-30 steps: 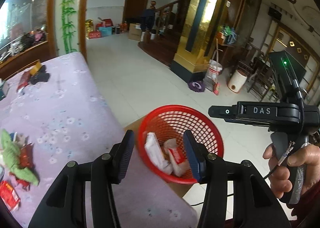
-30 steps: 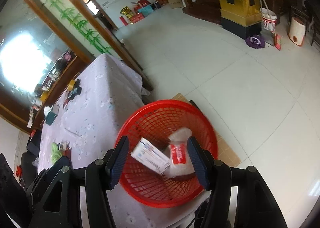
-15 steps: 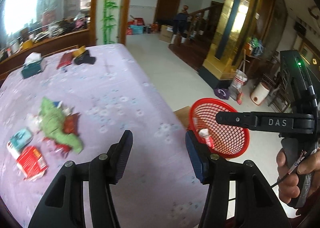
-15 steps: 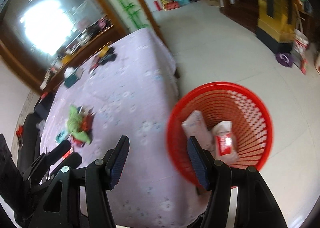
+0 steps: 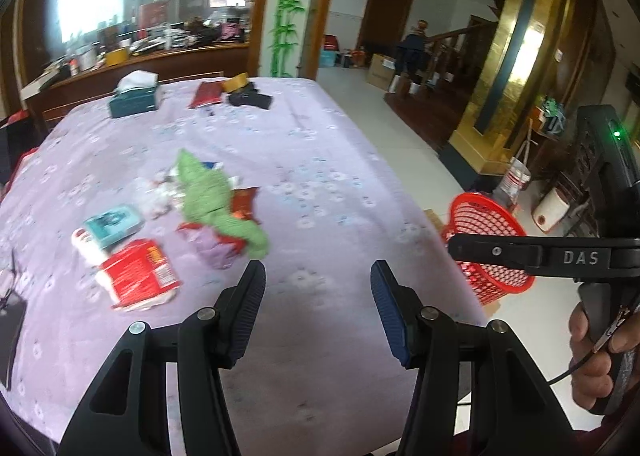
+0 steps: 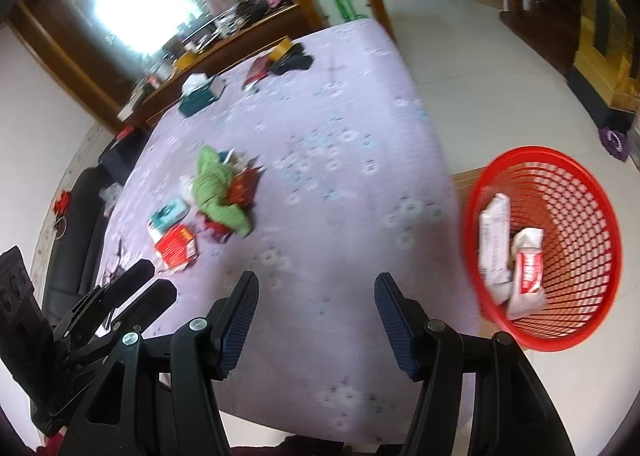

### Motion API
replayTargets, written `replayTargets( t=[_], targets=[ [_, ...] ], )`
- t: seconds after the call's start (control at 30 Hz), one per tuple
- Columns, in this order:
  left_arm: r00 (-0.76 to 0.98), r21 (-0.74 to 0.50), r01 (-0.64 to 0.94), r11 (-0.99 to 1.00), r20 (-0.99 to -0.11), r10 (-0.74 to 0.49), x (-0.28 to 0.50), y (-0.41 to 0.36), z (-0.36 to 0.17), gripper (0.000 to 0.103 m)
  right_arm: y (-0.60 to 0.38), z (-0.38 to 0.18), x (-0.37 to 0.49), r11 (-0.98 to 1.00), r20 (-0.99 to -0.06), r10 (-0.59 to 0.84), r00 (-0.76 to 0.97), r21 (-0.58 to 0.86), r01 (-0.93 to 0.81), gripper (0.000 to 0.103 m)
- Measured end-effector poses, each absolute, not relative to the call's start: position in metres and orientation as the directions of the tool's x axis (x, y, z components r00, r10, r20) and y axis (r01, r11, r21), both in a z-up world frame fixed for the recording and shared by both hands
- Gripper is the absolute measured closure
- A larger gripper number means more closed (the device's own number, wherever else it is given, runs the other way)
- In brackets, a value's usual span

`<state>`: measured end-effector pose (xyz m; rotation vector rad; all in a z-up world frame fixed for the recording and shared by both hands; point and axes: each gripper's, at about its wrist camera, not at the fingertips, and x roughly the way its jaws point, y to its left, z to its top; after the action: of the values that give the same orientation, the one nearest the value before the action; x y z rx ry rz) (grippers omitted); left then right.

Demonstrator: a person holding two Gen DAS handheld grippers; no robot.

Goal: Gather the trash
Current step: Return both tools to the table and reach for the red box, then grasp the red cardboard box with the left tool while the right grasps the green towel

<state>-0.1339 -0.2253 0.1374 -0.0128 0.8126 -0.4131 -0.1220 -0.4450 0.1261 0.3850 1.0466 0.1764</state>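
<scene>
Trash lies in a loose heap on the lilac flowered tablecloth (image 5: 320,159), toward the left edge of the table. A crumpled green wrapper (image 5: 212,195) tops the heap, with a dark red packet (image 5: 245,203) tucked against its right side. Just left of them rests a teal carton (image 5: 112,224), and nearer the front edge sits a red box (image 5: 138,276) on white paper. Near the far edge stand a teal tissue box (image 5: 134,101), a maroon booklet (image 5: 208,94) and a black pouch (image 5: 252,99), well apart from the heap.

The left gripper (image 5: 318,296) hovers above the front part of the cloth, its fingers spread wide with nothing between them. The right gripper (image 6: 316,306) is likewise spread wide and holds nothing; in the left wrist view its body crosses the right side of the frame, held in a hand (image 5: 592,348).

The red mesh basket (image 6: 576,215) stands on the tiled floor (image 6: 460,47) just off the table's right edge, partly on a sheet of cardboard (image 6: 466,179). Inside it lie a long white packet (image 6: 494,232) and a white wrapper with a red label (image 6: 526,268), the two touching at the bottom of the basket.
</scene>
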Motion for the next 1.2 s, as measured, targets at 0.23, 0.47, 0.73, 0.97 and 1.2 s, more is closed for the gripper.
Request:
replayTargets(
  t=[0.23,0.47,0.73,0.97,1.2],
  targets=[
    [0.629,-0.1,0.282,0.954,-0.732,-0.262,-0.137,-0.166,0.122,0.048,-0.402,0.127,-0.115,0.923,-0.81,0.355,0.467,0.383,-0.038,0.038],
    [0.657,0.026,0.258,0.966,-0.738,-0.155,-0.134,-0.117,0.099,0.048,-0.371,0.124,-0.104,0.923,-0.819,0.366,0.442,0.379,-0.062,0.038],
    [0.651,0.181,0.362,0.914,-0.751,-0.11,-0.114,-0.116,0.068,0.048,-0.352,0.12,-0.099,0.93,-0.834,0.351,0.427,0.365,-0.051,0.038],
    [0.641,0.289,0.45,0.845,-0.764,-0.08,-0.091,-0.126,0.042,0.048,-0.366,0.118,-0.1,0.933,-0.839,0.307,0.449,0.358,0.032,0.038],
    [0.611,0.315,0.509,0.801,-0.788,-0.079,-0.068,-0.136,0.023,0.079,-0.377,0.114,-0.101,0.925,-0.844,0.276,0.46,0.364,0.112,0.038]
  ],
)
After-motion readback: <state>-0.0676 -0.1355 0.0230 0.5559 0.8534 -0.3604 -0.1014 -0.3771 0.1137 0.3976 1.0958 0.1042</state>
